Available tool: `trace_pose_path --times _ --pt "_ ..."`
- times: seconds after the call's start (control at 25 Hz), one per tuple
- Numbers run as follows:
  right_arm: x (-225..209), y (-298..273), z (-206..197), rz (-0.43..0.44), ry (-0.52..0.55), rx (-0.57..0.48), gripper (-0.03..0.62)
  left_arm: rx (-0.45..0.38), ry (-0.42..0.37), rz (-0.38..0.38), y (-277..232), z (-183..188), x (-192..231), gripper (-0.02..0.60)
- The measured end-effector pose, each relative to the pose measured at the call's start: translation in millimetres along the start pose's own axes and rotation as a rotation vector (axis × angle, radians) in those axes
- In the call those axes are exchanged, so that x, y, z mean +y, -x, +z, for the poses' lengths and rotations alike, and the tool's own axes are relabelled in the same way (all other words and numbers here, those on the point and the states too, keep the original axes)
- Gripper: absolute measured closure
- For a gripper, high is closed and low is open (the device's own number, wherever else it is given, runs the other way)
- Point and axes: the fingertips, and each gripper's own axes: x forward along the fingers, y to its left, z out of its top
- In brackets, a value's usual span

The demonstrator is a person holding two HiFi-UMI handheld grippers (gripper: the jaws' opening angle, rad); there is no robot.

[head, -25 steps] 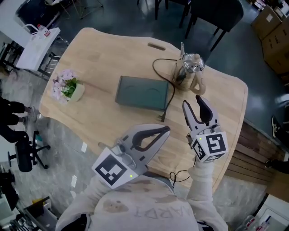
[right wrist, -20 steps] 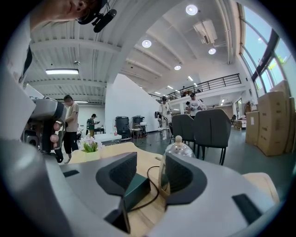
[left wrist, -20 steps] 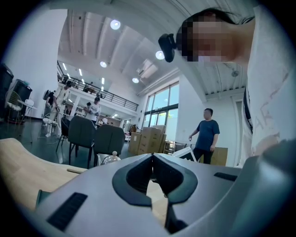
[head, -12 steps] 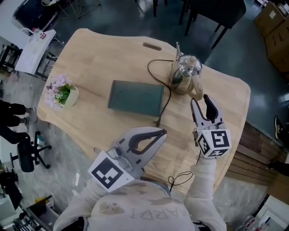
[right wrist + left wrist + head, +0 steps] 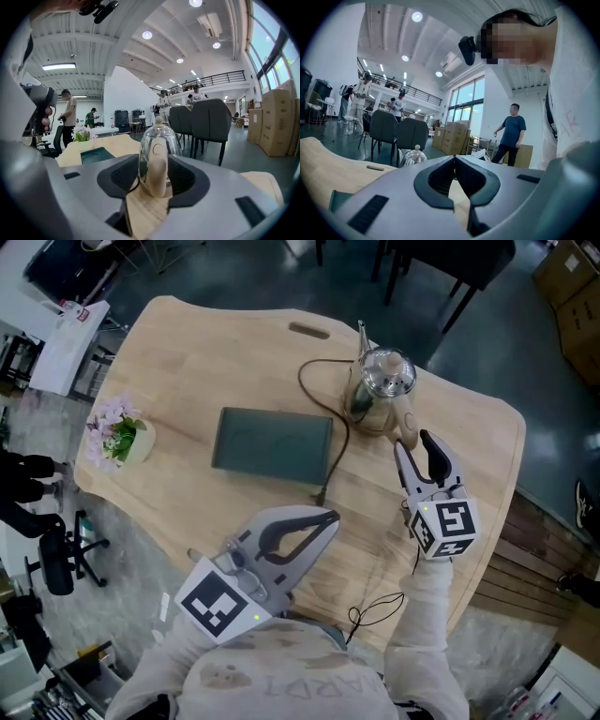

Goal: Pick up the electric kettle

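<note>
Pale wood counter, smooth, rounded and wavy in outline, over a dark grey floor; around it a big hall with white ceiling and high windows. Right tongs wide apart, gripping nothing, pointed at the electric kettle just ahead of the tips: shiny steel, round belly, cream handle turned toward the tongs, thin spout on the far side. Black cord curving away at its left. Left tongs closed tip to tip, empty, well short of the kettle. Flat matte dark green tray ahead of them.
</note>
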Motion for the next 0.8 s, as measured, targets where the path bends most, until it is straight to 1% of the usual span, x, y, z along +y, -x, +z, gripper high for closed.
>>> trace_pose_path --times 0.12,0.24,0.44,0.6,0.8 --pt "-3 -8 -5 0.037 0.005 0.009 0.419 0.006 0.0 0.003 -6 -2 1 0.569" --pt "-3 -16 -9 0.092 0.008 0.018 0.419 0.01 -0.002 0.006 -9 -3 3 0.569" --pt "-2 -24 -14 0.211 -0.007 0.03 0.419 0.027 0.006 0.017 -10 -7 8 0.569" --pt "3 -26 -17 0.324 -0.007 0.058 0.419 0.017 0.007 0.018 -13 -7 11 0.569" --pt "7 -28 -19 0.433 -0.014 0.084 0.419 0.012 0.008 0.018 -15 -7 12 0.569"
